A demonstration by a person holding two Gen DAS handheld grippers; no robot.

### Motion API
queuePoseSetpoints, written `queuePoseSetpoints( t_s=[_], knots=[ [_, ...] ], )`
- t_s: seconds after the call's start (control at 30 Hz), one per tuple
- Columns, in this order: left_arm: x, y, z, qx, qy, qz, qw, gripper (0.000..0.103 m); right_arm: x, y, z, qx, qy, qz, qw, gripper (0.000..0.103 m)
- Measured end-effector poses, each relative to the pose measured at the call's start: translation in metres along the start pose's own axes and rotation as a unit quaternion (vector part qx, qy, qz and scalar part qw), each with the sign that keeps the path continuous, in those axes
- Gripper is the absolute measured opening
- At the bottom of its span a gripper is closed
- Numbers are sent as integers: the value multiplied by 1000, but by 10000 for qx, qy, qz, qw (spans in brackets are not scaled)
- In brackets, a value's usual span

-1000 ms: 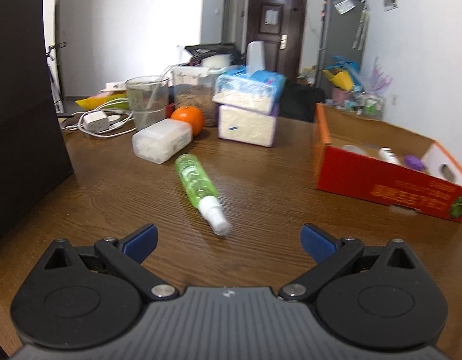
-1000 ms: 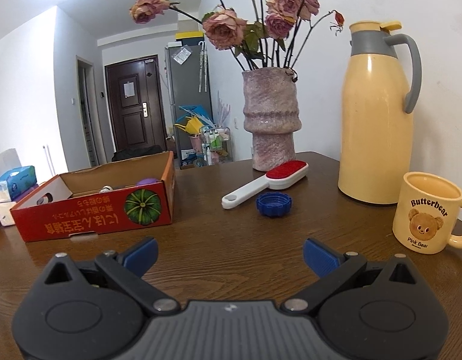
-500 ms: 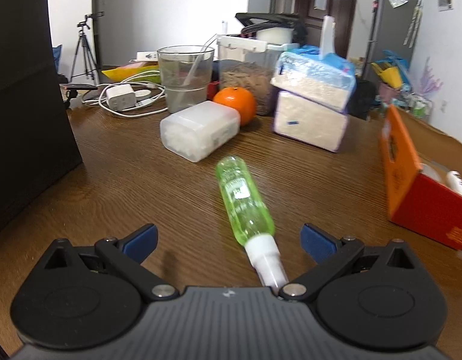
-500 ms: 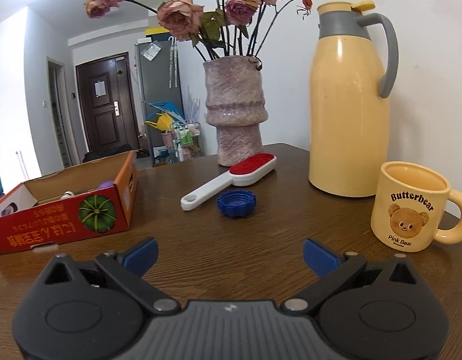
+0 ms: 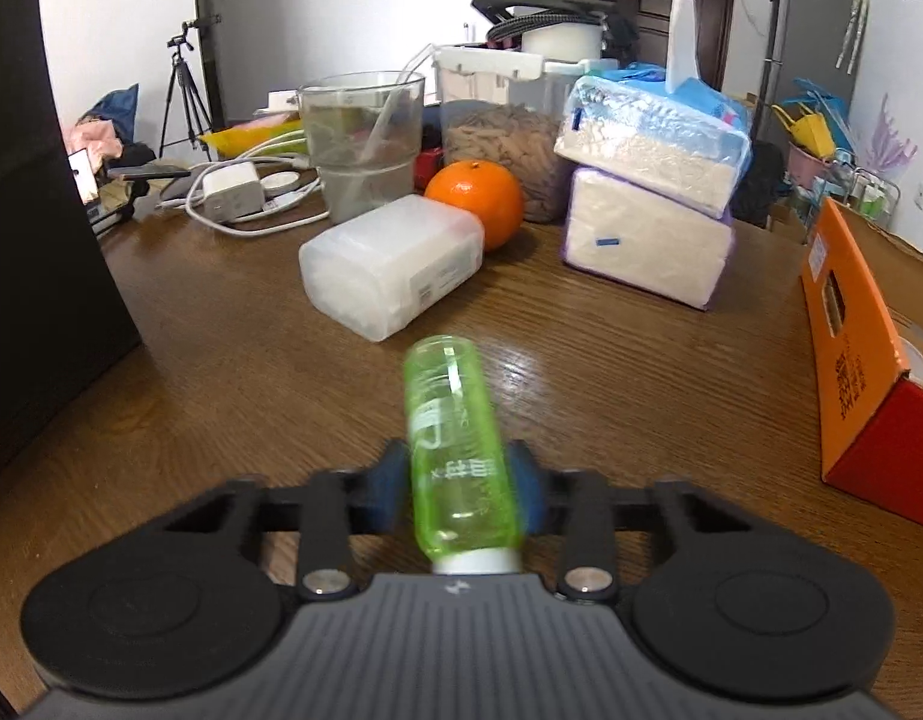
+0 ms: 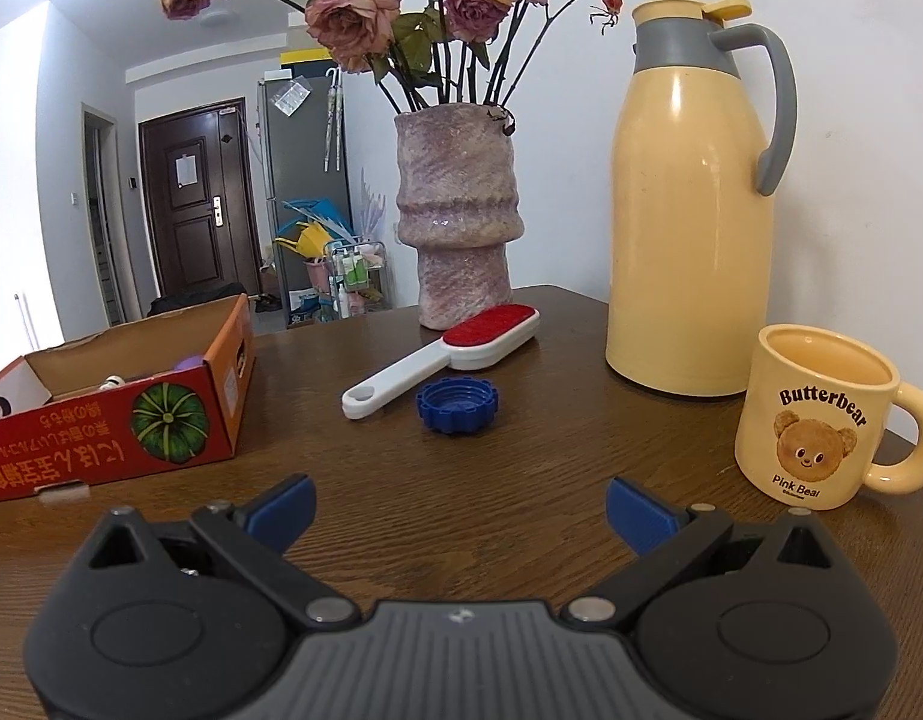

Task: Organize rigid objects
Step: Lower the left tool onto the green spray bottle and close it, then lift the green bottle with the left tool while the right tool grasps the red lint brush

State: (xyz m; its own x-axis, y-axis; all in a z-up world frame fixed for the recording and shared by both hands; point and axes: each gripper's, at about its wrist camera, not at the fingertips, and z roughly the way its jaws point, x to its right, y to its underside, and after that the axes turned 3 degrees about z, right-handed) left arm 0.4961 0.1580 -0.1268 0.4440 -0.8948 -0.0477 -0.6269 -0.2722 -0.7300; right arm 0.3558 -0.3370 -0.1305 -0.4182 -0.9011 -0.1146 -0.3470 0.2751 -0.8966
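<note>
Left gripper [image 5: 458, 489] closed on green bottle [image 5: 455, 450].

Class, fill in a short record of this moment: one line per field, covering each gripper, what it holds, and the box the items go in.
left gripper: shut on the green spray bottle
bottle position: lengthwise between the fingers, white cap toward the camera
right gripper: open, holding nothing
ahead of right gripper: blue cap, lint brush
orange box: open-topped, some small items inside
</note>
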Motion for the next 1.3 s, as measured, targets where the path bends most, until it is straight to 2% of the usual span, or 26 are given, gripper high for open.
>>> queuePoseSetpoints(
  t_s=[0.4,0.83,1.03,1.17,1.3],
  knots=[
    [0,1,-6,94,169,77,9998,32,3,-7,7,13,-93,89,9999,103],
    [3,1,-14,219,322,155,9991,32,8,-35,26,128,9,74,9999,103],
    [0,2,-15,165,430,131,9989,32,3,-43,32,207,-37,37,9998,103],
    [1,4,-6,-46,421,134,9990,32,2,-45,37,202,-71,53,9998,103],
    [4,5,-6,-18,339,202,9992,32,2,-48,43,200,-84,52,9998,103]
  ],
)
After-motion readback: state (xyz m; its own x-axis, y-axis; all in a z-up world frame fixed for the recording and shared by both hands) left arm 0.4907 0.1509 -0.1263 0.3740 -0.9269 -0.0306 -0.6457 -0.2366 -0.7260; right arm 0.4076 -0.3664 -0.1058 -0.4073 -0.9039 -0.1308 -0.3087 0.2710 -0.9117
